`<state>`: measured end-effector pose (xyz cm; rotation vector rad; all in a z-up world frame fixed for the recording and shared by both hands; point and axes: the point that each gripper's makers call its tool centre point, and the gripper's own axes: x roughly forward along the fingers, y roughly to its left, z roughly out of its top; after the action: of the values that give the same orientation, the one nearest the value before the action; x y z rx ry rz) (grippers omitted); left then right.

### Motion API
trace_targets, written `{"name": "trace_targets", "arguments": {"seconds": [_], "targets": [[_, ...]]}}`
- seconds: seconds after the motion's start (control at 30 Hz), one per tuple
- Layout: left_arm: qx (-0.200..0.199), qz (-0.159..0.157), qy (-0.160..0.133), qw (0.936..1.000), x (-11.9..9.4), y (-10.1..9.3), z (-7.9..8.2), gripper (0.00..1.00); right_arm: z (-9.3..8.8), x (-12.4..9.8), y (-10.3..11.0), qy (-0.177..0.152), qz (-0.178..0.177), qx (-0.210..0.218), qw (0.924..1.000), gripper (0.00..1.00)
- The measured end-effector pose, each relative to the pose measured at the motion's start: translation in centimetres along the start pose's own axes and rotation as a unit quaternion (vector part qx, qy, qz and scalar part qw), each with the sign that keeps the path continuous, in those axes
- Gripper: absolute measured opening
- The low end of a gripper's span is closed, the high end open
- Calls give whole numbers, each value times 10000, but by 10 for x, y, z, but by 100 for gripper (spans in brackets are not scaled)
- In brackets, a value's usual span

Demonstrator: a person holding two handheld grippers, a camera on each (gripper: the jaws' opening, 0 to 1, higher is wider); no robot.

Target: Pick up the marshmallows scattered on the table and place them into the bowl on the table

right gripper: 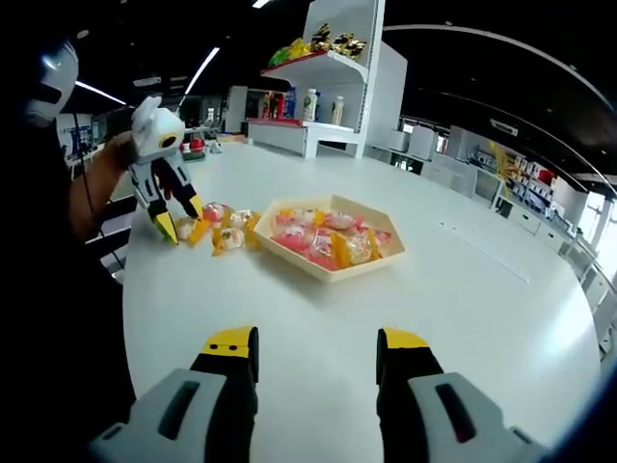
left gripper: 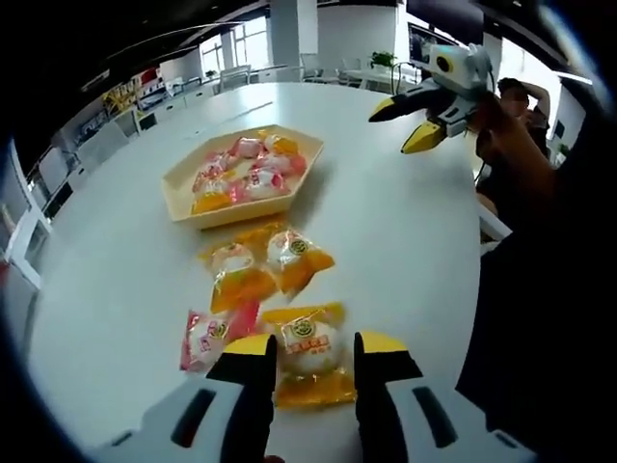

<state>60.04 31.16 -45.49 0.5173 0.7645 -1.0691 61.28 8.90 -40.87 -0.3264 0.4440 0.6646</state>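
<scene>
in the left gripper view, the left gripper [left gripper: 315,359] sits low over the white table [left gripper: 405,241], near its edge, jaws parted with a yellow-wrapped marshmallow [left gripper: 308,349] between them; whether the tips press it cannot be told. four wrapped marshmallows lie loose on the table here: that one, a pink-wrapped one [left gripper: 207,338] just beside it, and two yellow ones [left gripper: 236,272] [left gripper: 297,256] touching each other, between the jaws and the bowl [left gripper: 183,198]. the hexagonal cream bowl stands further in toward the table's middle, holding a heap of pink and yellow packets, too piled to count. the right gripper [left gripper: 410,123] hangs in the air above the far side of the table, jaws spread, nothing in them, held by a hand [left gripper: 501,130].

in the right gripper view, the right gripper [right gripper: 316,349] hovers over bare table, jaws wide apart and empty. the bowl sits mid-table; the loose packets lie beside it, toward the table's edge, where the left gripper points down at them.
</scene>
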Motion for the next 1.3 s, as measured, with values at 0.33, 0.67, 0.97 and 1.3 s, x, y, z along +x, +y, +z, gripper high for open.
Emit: {"name": "trace_targets", "arguments": {"seconds": [0.33,0.67,0.97,1.3], "targets": [[108,5,-106,9999,3,-1,2,28,0,-1,-4,5,-36,44,10000,47],[237,-82,-165,9995,2,-7,4,23,0,0,-8,-18,-55,41,10000,47],[83,-72,-218,9997,3,-2,4,21,5,1,-12,-141,-149,120,9997,46],[65,75,-250,9996,4,3,5,21,6,2,-5,-131,-146,106,9998,46]]}}
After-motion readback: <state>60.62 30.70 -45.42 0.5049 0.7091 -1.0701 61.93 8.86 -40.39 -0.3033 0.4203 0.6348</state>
